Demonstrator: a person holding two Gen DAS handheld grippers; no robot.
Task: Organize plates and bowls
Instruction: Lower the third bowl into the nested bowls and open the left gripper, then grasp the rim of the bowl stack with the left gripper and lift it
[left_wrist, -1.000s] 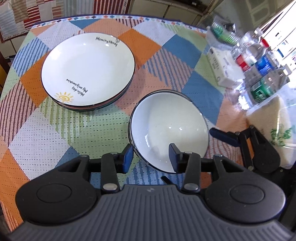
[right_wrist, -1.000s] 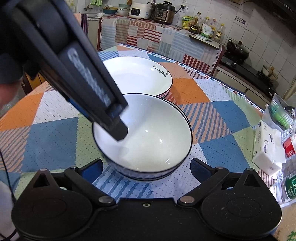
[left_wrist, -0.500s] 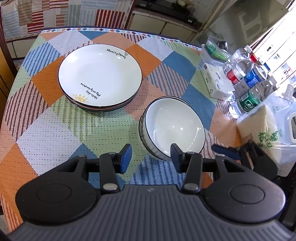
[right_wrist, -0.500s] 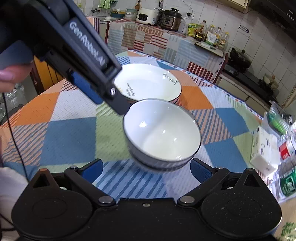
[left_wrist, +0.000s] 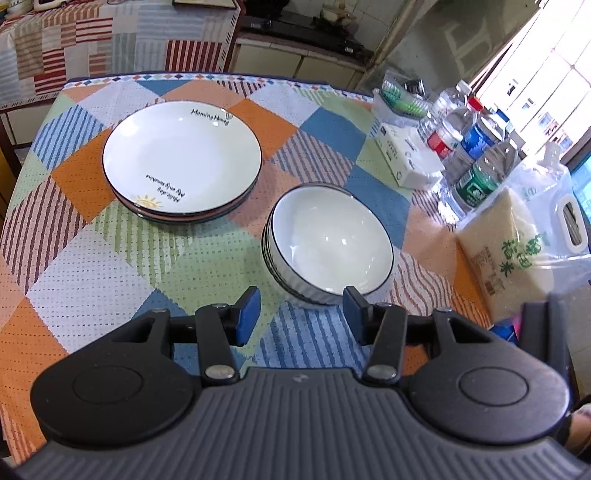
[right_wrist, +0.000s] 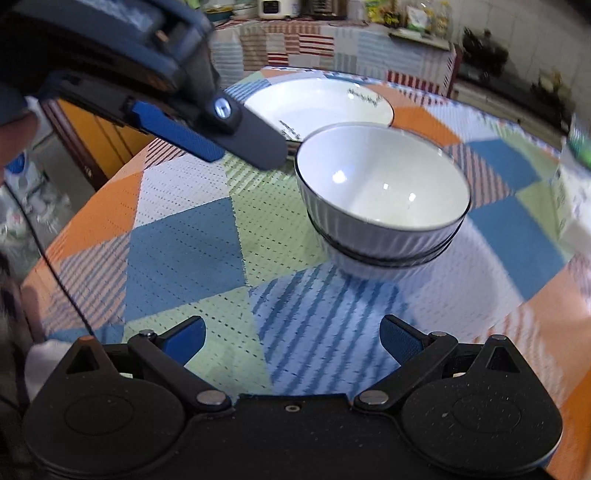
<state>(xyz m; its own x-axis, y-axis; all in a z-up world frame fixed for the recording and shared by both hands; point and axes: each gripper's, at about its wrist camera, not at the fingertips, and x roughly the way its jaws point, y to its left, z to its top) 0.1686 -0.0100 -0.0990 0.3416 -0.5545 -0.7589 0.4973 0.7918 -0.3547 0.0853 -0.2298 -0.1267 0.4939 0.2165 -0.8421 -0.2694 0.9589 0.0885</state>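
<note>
A stack of white bowls with dark rims (left_wrist: 328, 243) stands on the patchwork tablecloth (left_wrist: 184, 258); it also shows in the right wrist view (right_wrist: 380, 199). A stack of white plates with printed words and a sun (left_wrist: 183, 162) sits to its far left, and behind the bowls in the right wrist view (right_wrist: 317, 101). My left gripper (left_wrist: 301, 317) is open and empty, just short of the bowls; it shows at the upper left of the right wrist view (right_wrist: 229, 146). My right gripper (right_wrist: 291, 339) is open and empty, back from the bowls.
A white tissue pack (left_wrist: 408, 157), several water bottles (left_wrist: 476, 158), a bag of rice (left_wrist: 513, 243) and a clear container of green items (left_wrist: 400, 98) line the table's right side. A covered counter (left_wrist: 110, 40) stands behind the table.
Both grippers have pulled back from the bowls, the left one up and away from the top bowl's rim. The bowls stay stacked on the table.
</note>
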